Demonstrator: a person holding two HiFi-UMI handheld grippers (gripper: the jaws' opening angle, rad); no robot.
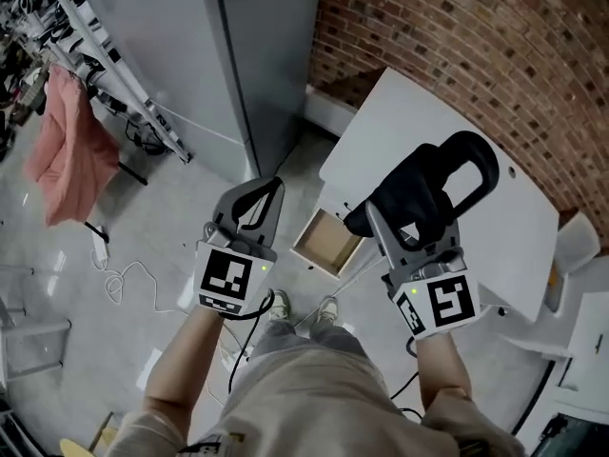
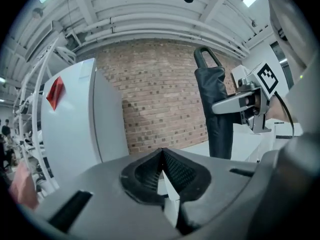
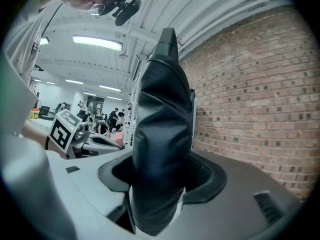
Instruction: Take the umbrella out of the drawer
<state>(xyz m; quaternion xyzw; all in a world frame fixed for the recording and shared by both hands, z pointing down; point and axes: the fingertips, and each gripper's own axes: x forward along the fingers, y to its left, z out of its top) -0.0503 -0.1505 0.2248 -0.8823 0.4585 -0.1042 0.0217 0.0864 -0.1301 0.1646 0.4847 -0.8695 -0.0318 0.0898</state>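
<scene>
My right gripper [image 1: 414,219] is shut on a folded black umbrella [image 1: 428,184] and holds it above the white cabinet [image 1: 400,112]. The umbrella's loop handle [image 1: 473,160] sticks out beyond the jaws. In the right gripper view the umbrella [image 3: 162,129] stands upright and fills the gap between the right gripper [image 3: 162,171] jaws. Below, a drawer [image 1: 326,242] stands pulled out, its wooden bottom bare. My left gripper [image 1: 259,198] hangs to the left over the floor, shut with nothing in it. In the left gripper view the left gripper [image 2: 161,154] pads meet, and the umbrella [image 2: 217,119] shows at the right.
A brick wall [image 1: 495,46] runs behind the cabinet. A tall grey cabinet [image 1: 247,55] stands to the left of it. A pink cloth [image 1: 67,150] hangs on a rack at far left. Cables [image 1: 119,279] lie on the floor. A white chair [image 1: 579,241] is at right.
</scene>
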